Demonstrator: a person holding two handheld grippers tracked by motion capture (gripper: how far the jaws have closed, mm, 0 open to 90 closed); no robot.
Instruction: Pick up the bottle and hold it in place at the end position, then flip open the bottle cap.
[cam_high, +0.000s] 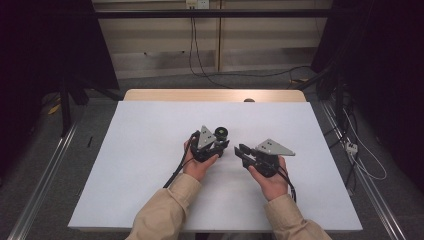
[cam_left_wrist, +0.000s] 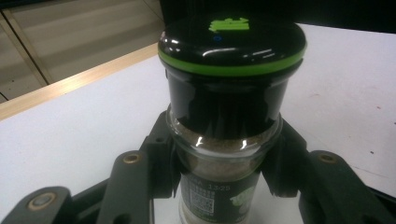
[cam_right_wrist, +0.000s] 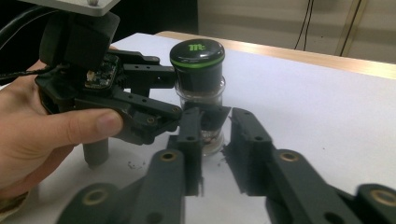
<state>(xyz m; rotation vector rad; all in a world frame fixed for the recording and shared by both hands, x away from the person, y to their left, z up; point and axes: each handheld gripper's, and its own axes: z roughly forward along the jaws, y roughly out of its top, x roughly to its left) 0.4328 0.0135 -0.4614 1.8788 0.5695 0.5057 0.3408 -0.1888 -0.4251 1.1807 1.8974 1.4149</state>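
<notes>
ITEM 1 – spice jar (cam_high: 220, 133): glass body, black cap w/ green ring and green logo. Upright on white bench (cam_high: 150, 150), just past centre, approx 12 o'clock of the left hand (cam_high: 199, 165). Contents: brownish ground seasoning, filling the glass part visible under the cap. Printed label lower down, text too small to read.

ITEM 2 – left gripper (cam_left_wrist: 219, 158): jaws clamped on the jar's glass body below the cap, pads pressing both sides. Holds jar steady.

ITEM 3 – right gripper (cam_high: 242, 150): at approx 3 o'clock of the jar, pointing toward it. Jaws apart, nothing between them; jar stands beyond the tips, not touching.

STEP IN HAND (est.): jar braced by left; right lining up on it, prob. for the cap.

NEXT MOVE (est.): right needs to come higher to cap level, straddle the cap, close squarely on its rim, then twist while left resists.

Cap on; jar sealed.
</notes>
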